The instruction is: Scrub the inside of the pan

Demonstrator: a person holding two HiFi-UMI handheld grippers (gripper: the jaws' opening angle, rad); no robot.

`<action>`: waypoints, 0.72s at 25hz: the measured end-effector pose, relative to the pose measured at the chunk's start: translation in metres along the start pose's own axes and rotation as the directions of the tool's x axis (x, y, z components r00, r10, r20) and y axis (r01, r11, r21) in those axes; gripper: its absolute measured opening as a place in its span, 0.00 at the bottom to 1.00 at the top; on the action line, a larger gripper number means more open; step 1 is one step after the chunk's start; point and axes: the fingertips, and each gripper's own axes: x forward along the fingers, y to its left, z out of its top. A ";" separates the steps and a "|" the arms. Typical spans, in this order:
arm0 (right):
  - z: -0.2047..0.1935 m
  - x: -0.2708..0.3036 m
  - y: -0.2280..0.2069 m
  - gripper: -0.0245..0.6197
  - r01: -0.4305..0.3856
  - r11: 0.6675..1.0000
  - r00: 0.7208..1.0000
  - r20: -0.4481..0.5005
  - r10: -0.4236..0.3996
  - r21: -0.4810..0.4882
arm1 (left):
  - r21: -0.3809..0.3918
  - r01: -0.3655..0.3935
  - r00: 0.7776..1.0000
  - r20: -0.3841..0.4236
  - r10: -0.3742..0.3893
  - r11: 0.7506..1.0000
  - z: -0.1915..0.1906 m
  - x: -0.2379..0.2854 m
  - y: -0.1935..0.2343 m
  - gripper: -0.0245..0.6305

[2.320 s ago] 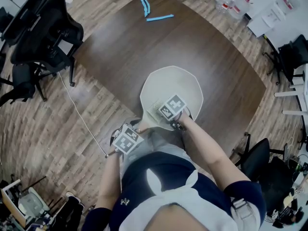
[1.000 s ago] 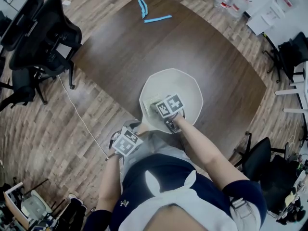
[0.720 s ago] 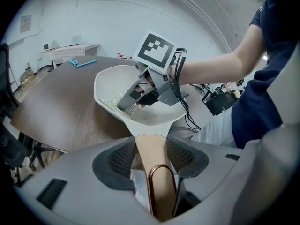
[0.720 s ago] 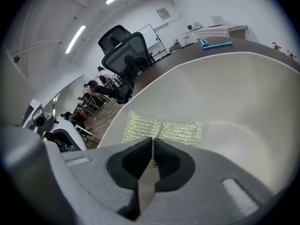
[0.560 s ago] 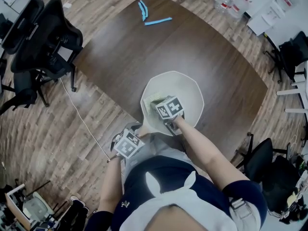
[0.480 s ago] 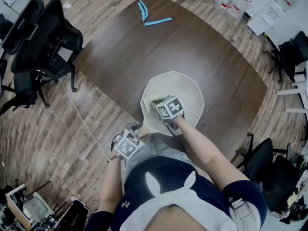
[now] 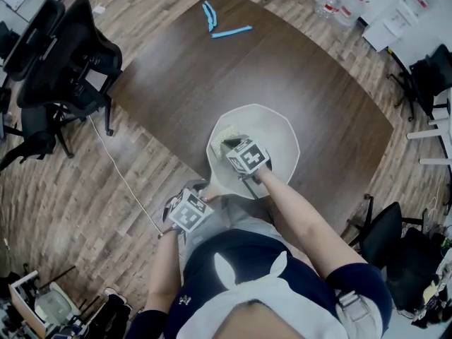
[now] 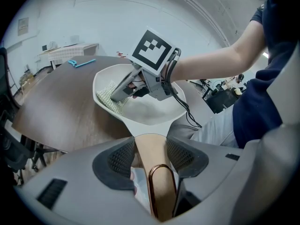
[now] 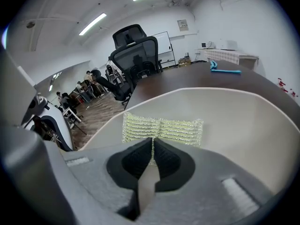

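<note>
Change over the last couple of seconds: the right gripper [image 7: 230,145] has slid a short way across the pan [image 7: 281,131], from the near middle of the bowl toward its left wall. Its marker cube has rolled over on the way. I read that as one scrub stroke, with the wrist turning to follow the curve. Its fingers [image 9: 166,161] are all but closed, pinching the near edge of the yellow-green mesh scrub pad [image 9: 161,129]. The rest of the pad lies spread flat against the inside wall, so contact looks good. The left gripper [image 8: 150,157] hasn't budged. Its fingers [image 8: 119,161] are clamped on either side of the tan handle [image 8: 161,198], bracing the pan. The pan sits at the near edge of the dark surface [image 7: 212,69] with the handle sticking out over the edge toward the operator, and it doesn't seem to have shifted during the stroke. My take: scrubbing is under way and the grip and brace are both holding. The strokes I've seen cover only the near and left part of the bowl, so the far and right walls probably still need passes.
</note>
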 end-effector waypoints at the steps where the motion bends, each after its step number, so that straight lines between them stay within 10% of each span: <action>1: 0.001 0.000 -0.001 0.05 0.003 1.000 1.000 0.000 -0.003 -0.012 | 0.005 0.008 1.000 -0.001 -0.008 1.000 -0.001 0.001 -0.001 0.36; 18: 0.020 -0.003 -0.028 0.06 0.088 0.990 0.996 0.013 -0.087 -0.106 | -0.009 0.001 1.000 0.005 -0.001 1.000 0.000 -0.001 -0.001 0.36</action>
